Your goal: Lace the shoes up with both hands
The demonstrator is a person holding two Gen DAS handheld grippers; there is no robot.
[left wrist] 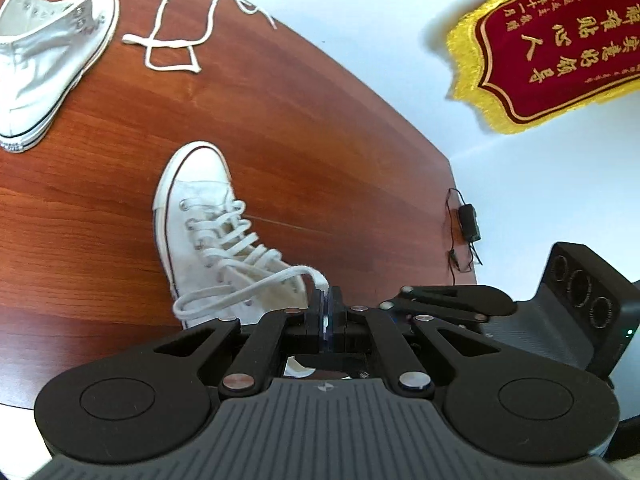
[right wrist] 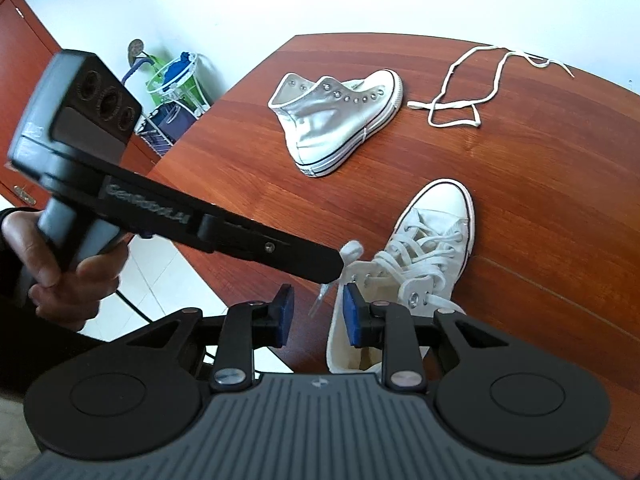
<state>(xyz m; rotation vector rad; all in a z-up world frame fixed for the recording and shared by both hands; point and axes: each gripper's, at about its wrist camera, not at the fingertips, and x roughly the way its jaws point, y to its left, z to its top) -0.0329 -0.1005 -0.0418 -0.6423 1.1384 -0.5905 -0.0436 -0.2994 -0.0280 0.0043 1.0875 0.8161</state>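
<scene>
A white high-top shoe (left wrist: 200, 220) (right wrist: 432, 232) stands on the wooden table, toe pointing away, laced most of the way up. My left gripper (left wrist: 328, 300) (right wrist: 336, 268) is shut on one white lace end (left wrist: 248, 292), which loops up from the upper eyelets. The frayed stub of the lace (right wrist: 352, 250) sticks out past its fingers. My right gripper (right wrist: 319, 312) hovers just beside the shoe's collar. Its blue pads (right wrist: 354, 316) stand apart, and a thin lace tip (right wrist: 320, 300) hangs blurred in the gap without being pressed.
A second white high-top (left wrist: 48, 60) (right wrist: 336, 120) without a lace lies on its side further back. A loose white lace (left wrist: 176, 44) (right wrist: 460, 104) is beside it. A person's hand (right wrist: 60, 280) holds the left gripper's handle. A black power adapter (left wrist: 468, 222) sits on the floor past the table edge (left wrist: 440, 168).
</scene>
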